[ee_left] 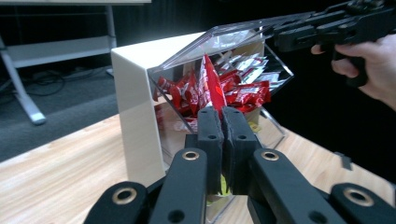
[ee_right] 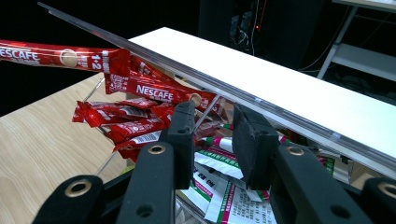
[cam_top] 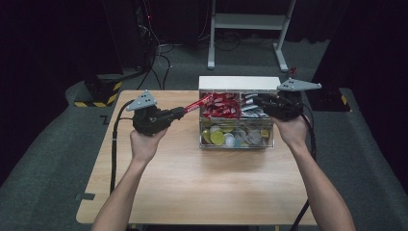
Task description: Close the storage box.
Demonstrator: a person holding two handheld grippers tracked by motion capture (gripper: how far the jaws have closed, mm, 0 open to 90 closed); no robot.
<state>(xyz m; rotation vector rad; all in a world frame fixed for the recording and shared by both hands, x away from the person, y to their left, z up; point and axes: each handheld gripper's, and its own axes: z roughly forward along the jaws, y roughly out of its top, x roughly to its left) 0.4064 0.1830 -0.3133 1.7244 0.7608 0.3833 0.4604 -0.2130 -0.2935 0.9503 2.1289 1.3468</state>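
- Left hand-held gripper (ee_left: 222, 116) is clamped on a red coffee stick (ee_left: 212, 84), held beside the clear box (cam_top: 207, 139).
- Right hand-held gripper (ee_right: 215, 128), jaws narrowly parted with nothing between them, sits under the lid (ee_right: 187, 70).
- The box stands on the worktop (cam_top: 192, 183).

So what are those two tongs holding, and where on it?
Left tongs pinch a red coffee sachet by one end. Right tongs prop up the box's clear lid; the exact grip cannot be told.

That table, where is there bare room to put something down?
The wooden table is bare along its near half, between the two forearms, and on the left past the left hand-held gripper, which pinches a red sachet. It is crowded at the far middle: the clear organiser box brims with sachets and capsules, and the right hand-held gripper is at its lid.
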